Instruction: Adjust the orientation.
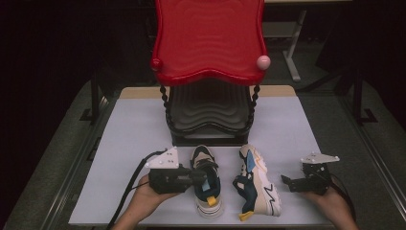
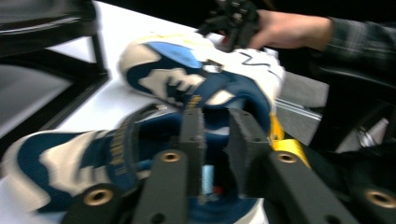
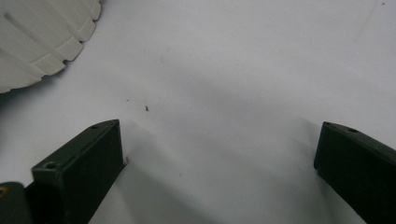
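Two white, navy and yellow sneakers lie at the table's front. The left sneaker (image 1: 207, 191) (image 2: 60, 158) stands upright. The right sneaker (image 1: 258, 184) (image 2: 177, 70) lies on its side, and its ribbed white sole (image 3: 37, 42) faces my right gripper. My left gripper (image 1: 205, 176) (image 2: 215, 130) points at the upright sneaker's collar, its jaws a narrow gap apart over the shoe's mouth with nothing pinched between them. My right gripper (image 1: 286, 182) (image 3: 219, 135) rests to the right of the tipped sneaker, jaws wide over bare tabletop.
A two-tier rack stands at the table's middle back, with a red wavy top tray (image 1: 209, 38) and a black lower shelf (image 1: 209, 112). The grey tabletop (image 1: 134, 134) stretches to both sides. In the left gripper view the other hand (image 2: 285, 30) holds its gripper beyond the sneakers.
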A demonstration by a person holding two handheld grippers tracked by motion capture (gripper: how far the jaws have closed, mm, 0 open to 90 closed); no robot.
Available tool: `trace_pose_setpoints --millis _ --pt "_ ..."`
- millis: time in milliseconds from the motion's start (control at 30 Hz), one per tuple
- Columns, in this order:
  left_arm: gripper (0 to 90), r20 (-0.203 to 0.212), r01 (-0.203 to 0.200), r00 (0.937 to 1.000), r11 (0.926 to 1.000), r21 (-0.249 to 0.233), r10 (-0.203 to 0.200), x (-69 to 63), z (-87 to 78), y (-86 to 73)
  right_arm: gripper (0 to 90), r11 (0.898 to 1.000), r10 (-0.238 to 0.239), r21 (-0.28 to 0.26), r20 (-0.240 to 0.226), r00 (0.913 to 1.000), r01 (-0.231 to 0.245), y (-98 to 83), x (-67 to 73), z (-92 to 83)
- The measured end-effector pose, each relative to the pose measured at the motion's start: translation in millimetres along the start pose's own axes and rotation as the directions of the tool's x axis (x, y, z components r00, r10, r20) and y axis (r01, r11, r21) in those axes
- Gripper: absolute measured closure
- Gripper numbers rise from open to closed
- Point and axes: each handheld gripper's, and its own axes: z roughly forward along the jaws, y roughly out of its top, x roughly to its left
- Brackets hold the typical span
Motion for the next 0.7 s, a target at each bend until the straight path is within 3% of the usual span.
trace_pose_setpoints --millis 67,167,233,300,433,700 --pt "68.8 0.012 -0.007 0.9999 0.9999 0.008 0.007 -2.3 2.7 0.3 0.7 1.000 0.000 0.000 0.000 1.0000 0.000 0.0 0.0 0.0" --pt "62.3 0.062 -0.004 0.9980 0.9997 0.023 0.002 -7.9 13.5 -1.6 0.7 1.000 0.000 0.000 0.000 1.0000 0.000 0.0 0.0 0.0" --pt "61.7 0.061 -0.006 0.9981 0.9994 0.035 0.004 -8.9 16.0 -2.4 0.7 1.000 0.000 0.000 0.000 1.0000 0.000 0.0 0.0 0.0" --pt "68.4 0.076 -0.017 0.9971 0.9975 0.069 0.011 -9.6 22.0 -5.7 0.7 1.000 0.000 0.000 0.000 1.0000 0.000 0.0 0.0 0.0" --pt "77.7 0.077 -0.018 0.9970 0.9968 0.078 0.012 -9.8 20.6 -5.2 0.7 1.000 0.000 0.000 0.000 1.0000 0.000 0.0 0.0 0.0" --pt "78.9 0.088 -0.027 0.9960 0.9955 0.091 0.019 -9.0 7.1 -9.8 0.7 1.000 0.000 0.000 0.000 1.0000 0.000 0.0 0.0 0.0"
